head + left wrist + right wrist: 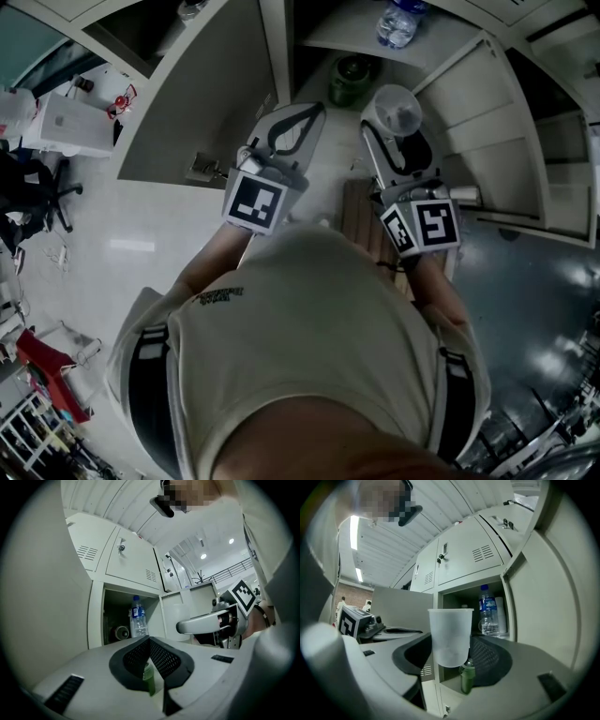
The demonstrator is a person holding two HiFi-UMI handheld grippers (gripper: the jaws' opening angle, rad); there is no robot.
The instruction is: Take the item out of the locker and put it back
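A translucent plastic cup (450,630) stands upright between the jaws of my right gripper (451,654), which is shut on it just outside the open locker compartment (457,597). From the head view the cup (395,109) hangs in front of the locker at the right gripper (398,133). A green bottle (353,80) stands on the lower shelf, beyond the cup (467,679). On the shelf above stands a clear water bottle (397,23) with a blue label (488,611). My left gripper (313,112) is shut with nothing in it (150,640), to the left of the cup.
An open locker door (192,94) with a latch stands at the left, another door (483,122) at the right. A brown slatted stool (359,220) is below the grippers. A white box (70,124) and an office chair (42,192) are on the floor far left.
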